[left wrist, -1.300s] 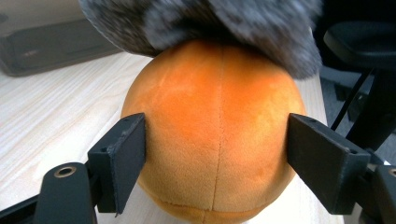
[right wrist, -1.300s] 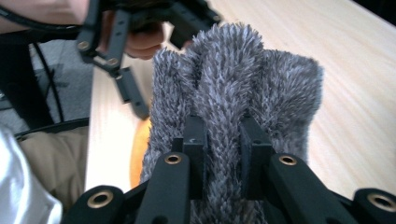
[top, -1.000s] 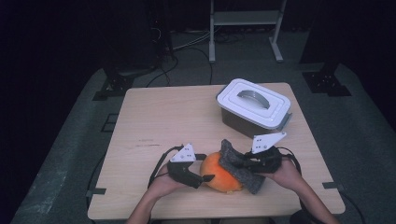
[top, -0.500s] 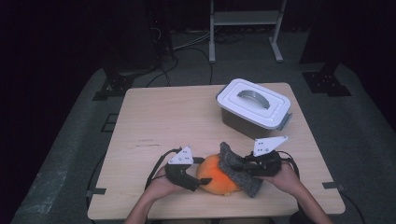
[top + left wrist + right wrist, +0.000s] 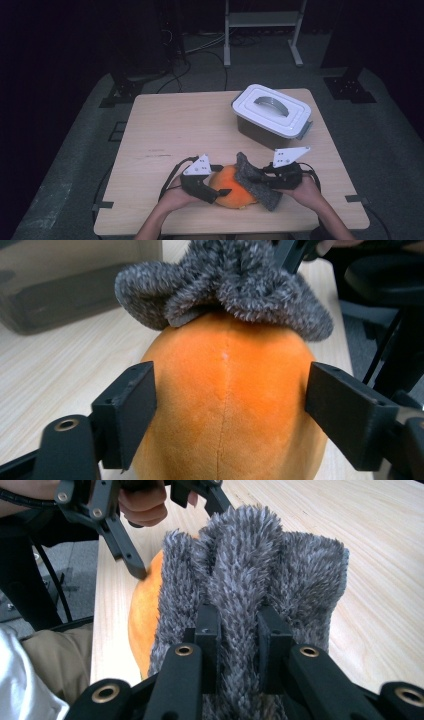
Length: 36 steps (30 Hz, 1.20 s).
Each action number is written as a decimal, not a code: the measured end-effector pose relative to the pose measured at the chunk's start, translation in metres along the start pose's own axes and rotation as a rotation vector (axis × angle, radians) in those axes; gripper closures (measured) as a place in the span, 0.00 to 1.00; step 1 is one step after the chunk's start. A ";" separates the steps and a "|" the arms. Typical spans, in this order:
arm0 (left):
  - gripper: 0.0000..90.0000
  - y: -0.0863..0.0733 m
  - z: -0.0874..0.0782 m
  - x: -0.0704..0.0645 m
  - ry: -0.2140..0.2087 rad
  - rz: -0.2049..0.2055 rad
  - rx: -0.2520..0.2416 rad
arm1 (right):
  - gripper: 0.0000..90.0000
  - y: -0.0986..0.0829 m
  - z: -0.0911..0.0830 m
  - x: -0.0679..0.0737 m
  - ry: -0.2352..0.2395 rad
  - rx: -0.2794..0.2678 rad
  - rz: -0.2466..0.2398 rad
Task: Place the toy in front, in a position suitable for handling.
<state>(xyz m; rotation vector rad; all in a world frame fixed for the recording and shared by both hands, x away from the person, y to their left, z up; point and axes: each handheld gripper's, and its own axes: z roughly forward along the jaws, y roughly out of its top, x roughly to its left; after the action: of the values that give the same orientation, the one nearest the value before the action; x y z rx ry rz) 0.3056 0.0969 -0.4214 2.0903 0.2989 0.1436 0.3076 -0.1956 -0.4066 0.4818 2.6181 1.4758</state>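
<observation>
Right gripper point(image 5: 239, 630): jaws pinched on a fold of the grey fuzzy cloth point(image 5: 255, 575) draped over the orange plush ball point(image 5: 230, 395). Left gripper point(image 5: 230, 405): jaws clamping the ball's sides. Ball rests on the tabletop point(image 5: 200, 125) near its front edge; lidded white bin point(image 5: 272, 112) well apart behind.

Left gripper point(image 5: 216, 188) sits at the near table point(image 5: 175, 130) edge; the plush ball point(image 5: 231, 186) lies between its jaws, touching both, in the left gripper view. The fuzzy cloth point(image 5: 257, 181) lies on the ball's far side from that gripper, draped against it. Right gripper point(image 5: 265, 178) is beyond the cloth, jaws pinching a fold of it. The lidded bin point(image 5: 272, 115) stands behind the right gripper, well apart, toward the table's far right.
</observation>
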 end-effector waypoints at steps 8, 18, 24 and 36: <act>0.26 -0.017 -0.006 0.003 -0.008 -0.044 0.005 | 0.83 -0.023 -0.004 -0.004 0.005 -0.009 0.062; 0.26 -0.021 -0.009 0.003 -0.017 -0.043 0.007 | 0.82 -0.040 -0.015 -0.007 -0.003 0.033 0.101; 0.26 -0.022 -0.011 0.003 -0.022 -0.037 0.016 | 0.82 -0.025 -0.018 -0.007 0.007 -0.024 0.088; 0.26 -0.024 -0.010 0.001 -0.017 -0.032 0.017 | 0.82 -0.041 -0.005 -0.010 0.025 0.040 0.112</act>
<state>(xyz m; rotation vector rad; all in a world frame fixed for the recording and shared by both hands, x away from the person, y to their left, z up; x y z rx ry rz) 0.3007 0.1170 -0.4374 2.1016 0.3239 0.1040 0.3070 -0.2224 -0.4395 0.6280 2.6845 1.4724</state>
